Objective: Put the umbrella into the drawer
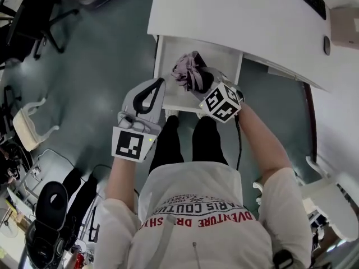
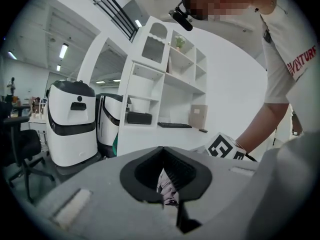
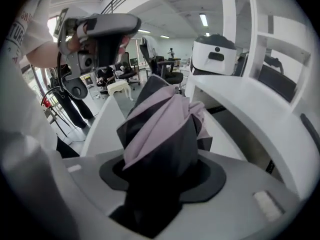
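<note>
The folded pink-and-black umbrella (image 1: 188,72) sits in the open white drawer (image 1: 162,60) under the white table (image 1: 235,15). My right gripper (image 1: 203,82) grips its near end, with the marker cube just behind. In the right gripper view the umbrella (image 3: 162,129) fills the space between the jaws and stands up over the drawer wall (image 3: 102,129). My left gripper (image 1: 161,82) hovers at the drawer's front left corner, tips together and holding nothing. In the left gripper view a sliver of the umbrella (image 2: 167,189) shows through the jaw loop.
A black office chair (image 1: 33,21) stands at the far left on the grey floor. A white seat (image 1: 28,128) and dark gear with cables (image 1: 47,206) lie at the lower left. The person's legs (image 1: 185,142) stand right at the drawer front.
</note>
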`<state>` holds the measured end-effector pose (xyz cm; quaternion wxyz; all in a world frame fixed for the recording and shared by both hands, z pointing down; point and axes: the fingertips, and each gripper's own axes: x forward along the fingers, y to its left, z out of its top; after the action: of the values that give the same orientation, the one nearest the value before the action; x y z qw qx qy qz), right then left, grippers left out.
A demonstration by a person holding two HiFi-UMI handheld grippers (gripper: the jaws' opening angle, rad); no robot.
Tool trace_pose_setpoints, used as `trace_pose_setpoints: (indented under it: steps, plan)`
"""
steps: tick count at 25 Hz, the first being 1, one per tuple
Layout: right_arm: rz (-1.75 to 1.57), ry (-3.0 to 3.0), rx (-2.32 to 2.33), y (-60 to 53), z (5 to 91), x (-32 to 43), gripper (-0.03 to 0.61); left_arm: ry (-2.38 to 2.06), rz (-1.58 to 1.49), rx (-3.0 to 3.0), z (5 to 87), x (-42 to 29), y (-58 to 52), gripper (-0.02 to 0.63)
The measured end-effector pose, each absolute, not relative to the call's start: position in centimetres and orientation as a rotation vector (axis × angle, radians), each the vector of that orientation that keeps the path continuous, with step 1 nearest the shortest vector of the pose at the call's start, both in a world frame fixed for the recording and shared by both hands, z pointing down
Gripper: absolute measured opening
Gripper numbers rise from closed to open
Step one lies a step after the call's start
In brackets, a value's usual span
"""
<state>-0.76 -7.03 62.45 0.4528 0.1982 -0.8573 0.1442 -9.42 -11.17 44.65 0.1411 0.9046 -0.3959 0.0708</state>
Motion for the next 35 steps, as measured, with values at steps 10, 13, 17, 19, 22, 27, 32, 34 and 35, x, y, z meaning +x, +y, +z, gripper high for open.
trace_pose_setpoints:
  steps: [10, 13, 17, 19, 22, 27, 32, 34, 35]
  plan:
    - [0.456, -2.056, 0.413, -8.4, 70.7, -2.2, 0.227, -1.198, 0.254, 2.588, 49.5, -11.5, -13.8, 0.006]
    - [0.512, -2.066, 0.405, -8.4, 72.1, -2.8, 0.230, -1.188, 0.237, 2.583, 50.7, -12.0, -13.7, 0.006]
    - [0.567, -2.061, 0.392, -7.9, 73.4, -2.6, 0.230, -1.183, 0.237, 2.590, 51.6, -11.8, -13.2, 0.006]
    - [0.583, -2.033, 0.382, -7.9, 73.8, -2.5, 0.234, -1.190, 0.243, 2.580, 51.9, -11.9, -13.4, 0.007]
    - [0.626, -1.995, 0.375, -8.1, 73.7, -2.9, 0.250, -1.182, 0.246, 2.570, 51.8, -12.1, -13.7, 0.007]
    - [0.668, -1.983, 0.415, -8.1, 72.7, -2.4, 0.279, -1.168, 0.251, 2.595, 50.8, -11.4, -13.6, 0.007]
    - [0.660, -2.029, 0.542, -9.7, 67.5, -2.1, 0.278, -1.169, 0.235, 2.632, 47.6, -11.0, -14.0, 0.008]
    - [0.661, -2.073, 0.615, -10.6, 64.6, -2.1, 0.275, -1.172, 0.221, 2.643, 45.9, -10.7, -14.0, 0.006]
    - [0.667, -2.092, 0.640, -10.8, 63.3, -1.9, 0.274, -1.172, 0.219, 2.652, 45.0, -10.3, -14.0, 0.008]
